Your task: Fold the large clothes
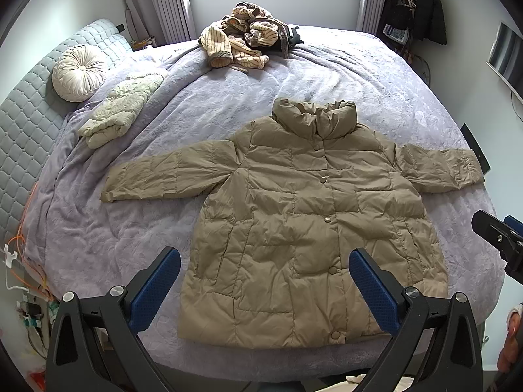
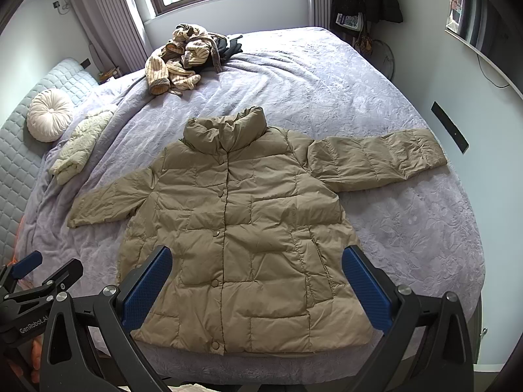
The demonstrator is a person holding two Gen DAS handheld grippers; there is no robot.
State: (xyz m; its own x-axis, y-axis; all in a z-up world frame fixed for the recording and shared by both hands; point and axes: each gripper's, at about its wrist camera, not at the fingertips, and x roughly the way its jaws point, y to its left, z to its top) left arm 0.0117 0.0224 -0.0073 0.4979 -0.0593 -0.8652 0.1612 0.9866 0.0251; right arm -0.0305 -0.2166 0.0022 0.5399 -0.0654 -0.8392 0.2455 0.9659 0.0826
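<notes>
My left gripper (image 1: 264, 277) and right gripper (image 2: 256, 277) hang over the near edge of the bed (image 1: 327, 75), both spread wide and empty. The tan puffer jacket (image 1: 304, 215) lies flat below and ahead, buttoned, front up, sleeves out sideways. Folding has not begun; the likely first move is seizing a sleeve or side edge and carrying it inward.

Hand (image 1: 511, 343) cut off at edge, wall picture (image 2: 474, 29) blurred
</notes>
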